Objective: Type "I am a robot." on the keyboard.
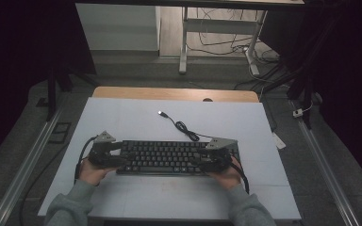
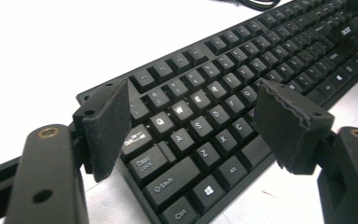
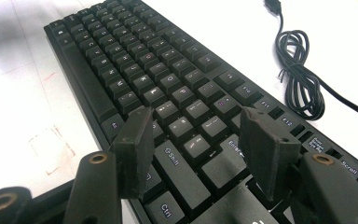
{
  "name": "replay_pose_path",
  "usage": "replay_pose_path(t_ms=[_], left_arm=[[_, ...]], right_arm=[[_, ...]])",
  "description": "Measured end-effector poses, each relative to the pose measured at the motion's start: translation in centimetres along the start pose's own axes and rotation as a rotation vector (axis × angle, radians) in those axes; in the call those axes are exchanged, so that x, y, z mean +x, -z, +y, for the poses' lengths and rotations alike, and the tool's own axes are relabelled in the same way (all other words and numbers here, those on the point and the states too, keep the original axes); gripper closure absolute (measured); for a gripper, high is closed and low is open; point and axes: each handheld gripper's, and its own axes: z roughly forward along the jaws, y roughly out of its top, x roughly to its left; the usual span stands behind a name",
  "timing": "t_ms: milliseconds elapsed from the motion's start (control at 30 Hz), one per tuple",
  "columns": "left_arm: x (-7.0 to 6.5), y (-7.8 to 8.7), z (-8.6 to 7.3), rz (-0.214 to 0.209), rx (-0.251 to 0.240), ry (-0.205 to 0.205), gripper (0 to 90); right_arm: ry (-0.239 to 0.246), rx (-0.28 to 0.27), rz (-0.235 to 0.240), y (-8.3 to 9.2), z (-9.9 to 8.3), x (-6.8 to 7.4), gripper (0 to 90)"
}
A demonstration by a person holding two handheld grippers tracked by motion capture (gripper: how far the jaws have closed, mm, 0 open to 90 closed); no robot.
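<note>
While a person's two hands rest at the near edge of the white rectangular worktop, a black plastic full-size computer keyboard lies flat across its middle, long side facing the person. The left claw sits at the keyboard's left end; in the left gripper view its jaws stand wide apart over the Q, W, A and S keys, with the keyboard's corner between them but neither pad pressing on it. The right claw sits at the right end; in the right gripper view its jaws are spread above the Shift and Enter keys, and whether the pads touch the keys I cannot tell. The keyboard's thin black cable runs off the far edge in a loose coil on the worktop, ending in a USB plug that lies free, well apart from both claws.
</note>
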Motion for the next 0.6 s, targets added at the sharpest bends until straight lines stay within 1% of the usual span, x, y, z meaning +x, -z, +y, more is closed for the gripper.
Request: replay_pose_path(t_ms=[67,133,233,367,600], left_arm=[[0.18,0.04,-0.04,0.007,0.002,-0.001,28.9],[0.37,0.06,-0.12,0.018,0.0,-0.006,32.2],[0.61,0.11,-0.22,0.012,0.005,-0.008,39.4],[0.73,0.05,-0.32,0.021,0.012,-0.014,48.5],[0.76,-0.15,-0.44,0.024,0.027,-0.027,60.9]], right_arm=[[0.001,0.002,0.0,-0.03,-0.01,0.0,45.9],[0.001,0.004,0.002,-0.06,-0.01,0.0,45.9],[0.001,0.006,0.001,-0.08,-0.02,-0.02,45.9],[0.002,0.008,0.002,-0.09,-0.03,-0.02,45.8],[0.002,0.01,0.002,-0.11,-0.03,-0.02,45.8]])
